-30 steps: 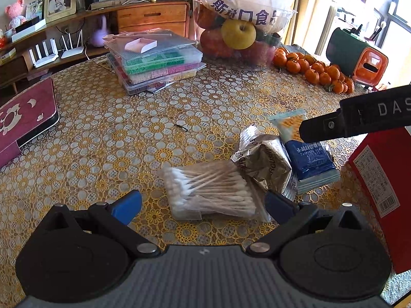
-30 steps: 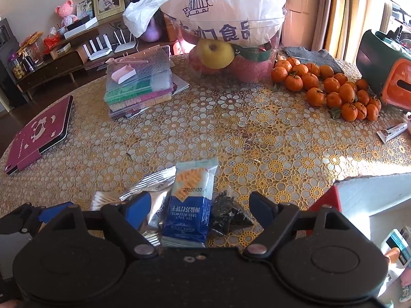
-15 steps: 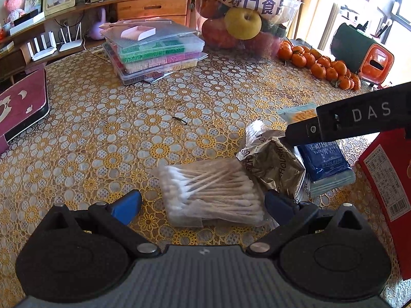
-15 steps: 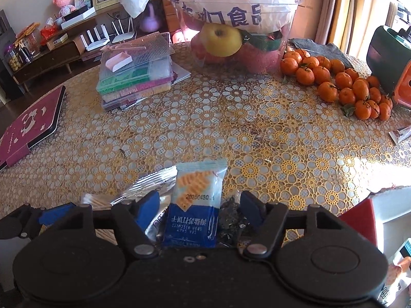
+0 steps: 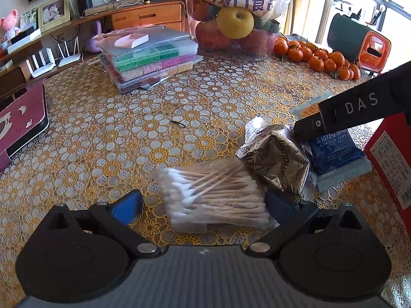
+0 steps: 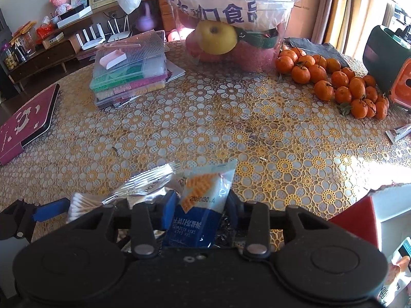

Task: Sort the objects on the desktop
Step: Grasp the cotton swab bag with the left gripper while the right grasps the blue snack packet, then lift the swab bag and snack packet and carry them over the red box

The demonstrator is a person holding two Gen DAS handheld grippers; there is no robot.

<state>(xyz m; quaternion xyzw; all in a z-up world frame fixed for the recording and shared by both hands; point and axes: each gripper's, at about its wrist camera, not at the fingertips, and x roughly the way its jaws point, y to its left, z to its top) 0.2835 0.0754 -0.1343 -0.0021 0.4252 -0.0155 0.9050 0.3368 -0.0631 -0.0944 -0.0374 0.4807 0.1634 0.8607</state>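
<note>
Fingers [image 6: 169,209] tight around biscuit packet [image 6: 203,205]

Home living room, framed photos [image 5: 54,11], fruit-laden table [image 5: 205,102], routers [image 5: 41,61]

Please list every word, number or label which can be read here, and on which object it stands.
"DAS": right tool's arm.
"20250430.A": blue snack packet.
"HOUSHI": partial, silver foil packet.
"食品": white plastic bag; its other characters unclear.
Red box label: too small to read.
</note>
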